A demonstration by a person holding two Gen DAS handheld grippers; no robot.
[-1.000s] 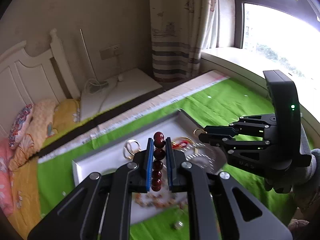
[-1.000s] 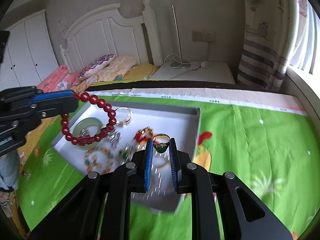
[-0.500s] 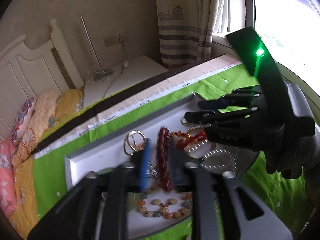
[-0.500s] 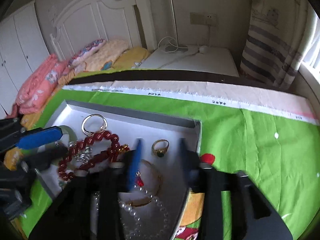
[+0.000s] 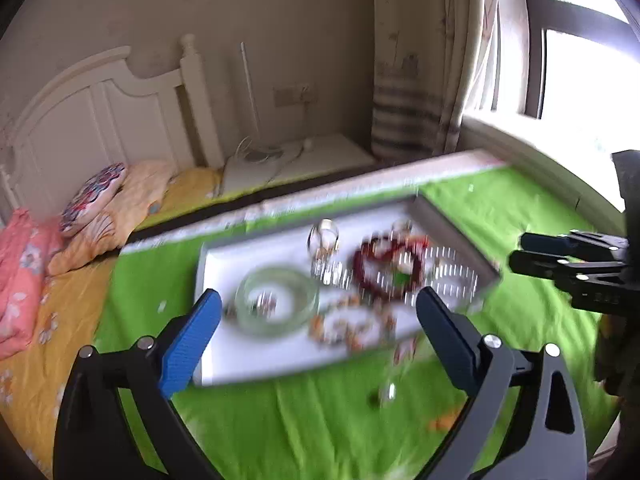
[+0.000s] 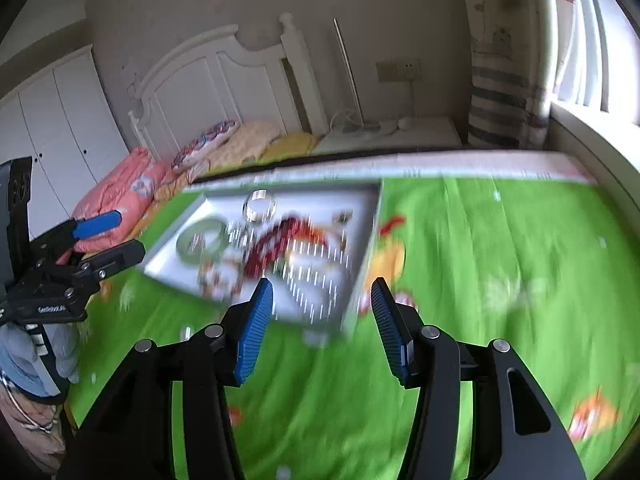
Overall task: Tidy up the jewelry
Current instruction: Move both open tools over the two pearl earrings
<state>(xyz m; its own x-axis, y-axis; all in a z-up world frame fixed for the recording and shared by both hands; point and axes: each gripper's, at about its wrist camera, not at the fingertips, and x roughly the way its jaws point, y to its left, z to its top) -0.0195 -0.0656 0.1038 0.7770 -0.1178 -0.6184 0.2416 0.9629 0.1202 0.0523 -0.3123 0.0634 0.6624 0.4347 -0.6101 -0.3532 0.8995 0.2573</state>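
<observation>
A white tray (image 5: 224,264) lies on the green cloth and holds several pieces of jewelry, all blurred. The red bead bracelet (image 5: 386,266) lies in the tray's right part, also in the right wrist view (image 6: 280,244). A pale green bangle (image 5: 276,300) lies at the tray's left. My left gripper (image 5: 318,340) is open and empty, pulled back in front of the tray. My right gripper (image 6: 322,324) is open and empty near the tray's (image 6: 168,260) front corner. It shows in the left wrist view (image 5: 560,256) to the right of the tray.
A small loose piece (image 5: 386,392) lies on the green cloth (image 5: 320,420) in front of the tray. A bed with pillows (image 5: 92,200) and a white headboard stands behind. A window and striped curtain (image 5: 404,120) are at the right.
My left gripper opened and let go of the red bead bracelet, which now lies in the tray. Both grippers opened and pulled back from the tray.
</observation>
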